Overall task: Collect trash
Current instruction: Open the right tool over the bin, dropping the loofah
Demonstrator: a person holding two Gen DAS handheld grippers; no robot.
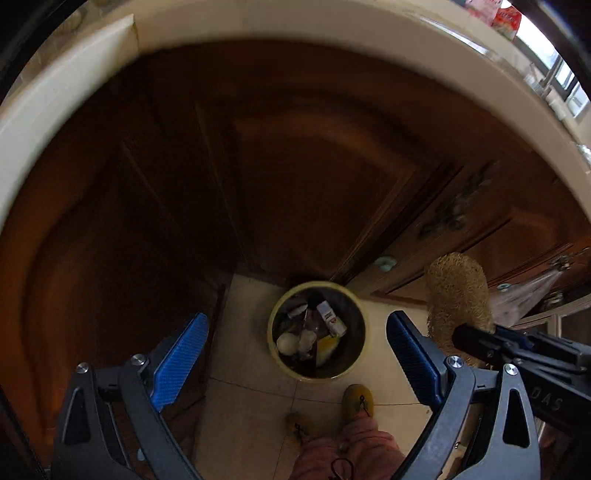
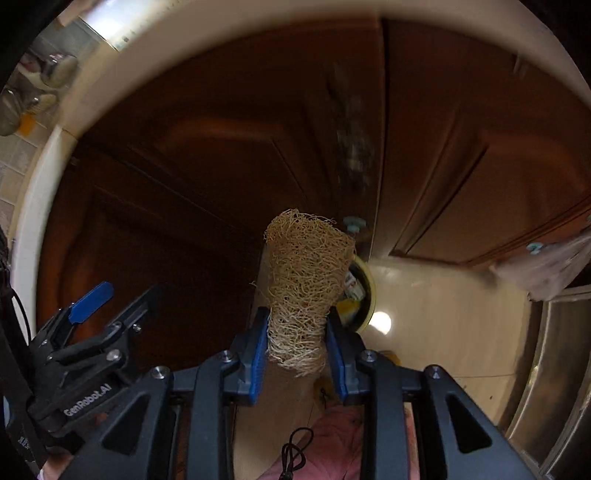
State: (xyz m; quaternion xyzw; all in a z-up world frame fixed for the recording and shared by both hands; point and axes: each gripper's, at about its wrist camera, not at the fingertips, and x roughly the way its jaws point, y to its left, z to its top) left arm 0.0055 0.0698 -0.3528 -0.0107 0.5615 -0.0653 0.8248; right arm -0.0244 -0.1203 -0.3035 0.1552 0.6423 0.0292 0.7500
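A round bin with a yellow rim (image 1: 318,376) stands on the tiled floor in front of dark wooden cabinet doors. It holds a small white bottle (image 1: 331,318), crumpled paper and other trash. My left gripper (image 1: 297,360) hangs above it, open and empty, with the bin showing between its blue pads. To the right, my right gripper (image 2: 297,343) is shut on a tan loofah sponge (image 2: 306,288), which sticks out past the pads. The loofah (image 1: 458,295) hides most of the bin (image 2: 369,291) in the right wrist view.
Brown cabinet doors (image 1: 295,166) rise behind the bin under a cream countertop edge (image 1: 332,26). A person's yellow slipper (image 1: 358,398) and pink trouser leg are just in front of the bin. A clear plastic bag (image 2: 546,266) hangs at right, above a steel surface (image 2: 554,369).
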